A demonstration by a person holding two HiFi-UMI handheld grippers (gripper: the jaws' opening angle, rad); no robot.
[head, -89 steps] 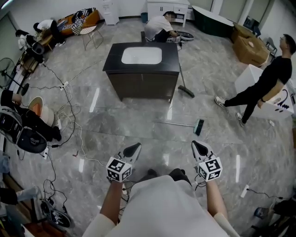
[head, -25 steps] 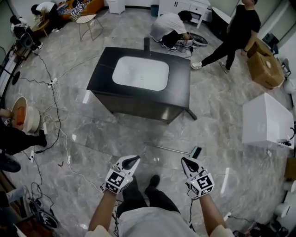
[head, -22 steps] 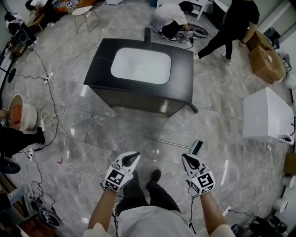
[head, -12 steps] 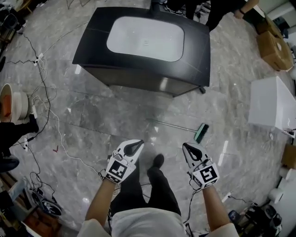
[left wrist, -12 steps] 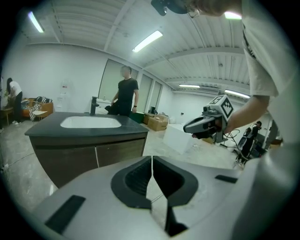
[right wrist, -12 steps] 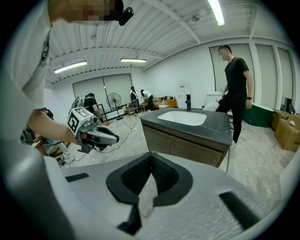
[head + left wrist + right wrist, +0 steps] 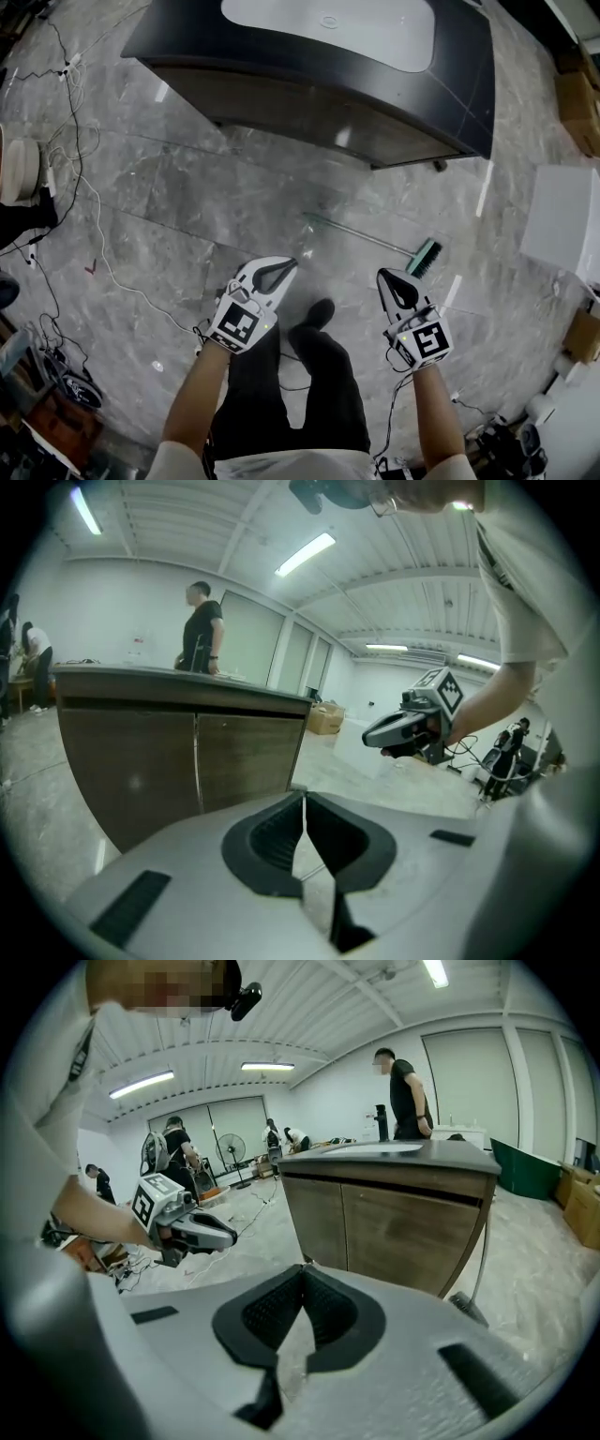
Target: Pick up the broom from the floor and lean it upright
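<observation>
The broom (image 7: 367,241) lies flat on the grey marble floor, thin metal handle pointing left and green head (image 7: 427,258) at the right. It rests just beyond both grippers in the head view. My left gripper (image 7: 289,264) hovers near the handle's free end, a little short of it. My right gripper (image 7: 383,276) hangs close to the green head without touching it. Both are shut with nothing between the jaws, as the left gripper view (image 7: 303,794) and right gripper view (image 7: 302,1267) show. Each gripper sees the other: the right gripper (image 7: 403,733), the left gripper (image 7: 187,1227).
A black vanity cabinet (image 7: 309,89) with a white sink (image 7: 328,23) stands just beyond the broom. A second broom (image 7: 480,1260) leans on its right side. Cables (image 7: 75,187) trail at the left, a white box (image 7: 562,220) stands at the right. A person (image 7: 405,1091) stands behind the cabinet.
Both grippers have sunk towards the floor and the view has closed in. The broom now lies nearer and larger just ahead of the jaws. The jaws stay shut.
</observation>
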